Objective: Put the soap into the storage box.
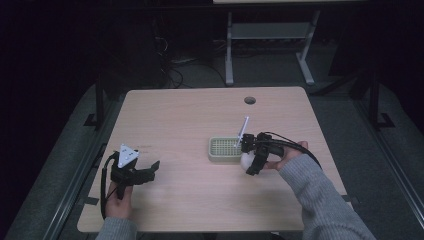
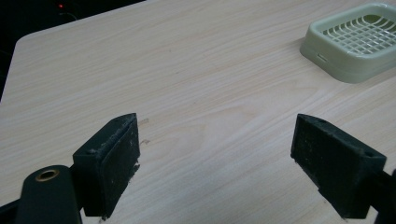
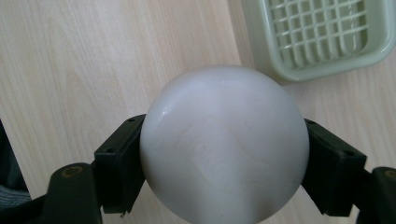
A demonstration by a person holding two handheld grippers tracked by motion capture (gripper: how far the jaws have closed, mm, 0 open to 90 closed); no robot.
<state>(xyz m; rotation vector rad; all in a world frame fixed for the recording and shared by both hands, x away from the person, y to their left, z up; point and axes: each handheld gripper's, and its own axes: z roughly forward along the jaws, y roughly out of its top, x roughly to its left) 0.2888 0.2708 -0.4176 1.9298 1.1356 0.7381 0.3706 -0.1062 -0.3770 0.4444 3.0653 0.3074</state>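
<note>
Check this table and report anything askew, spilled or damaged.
Nothing stands out. The pale green plastic grid basket sits flat on the light wooden table, no spill or damage visible. The right gripper squarely clamps a smooth white ball; the left gripper is open, holding nothing.

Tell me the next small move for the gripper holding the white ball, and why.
Probably carry the ball sideways over the green tray before opening. The right gripper is shut on it just beside the tray's rim, above bare table, and the left gripper waits open, well clear.
</note>
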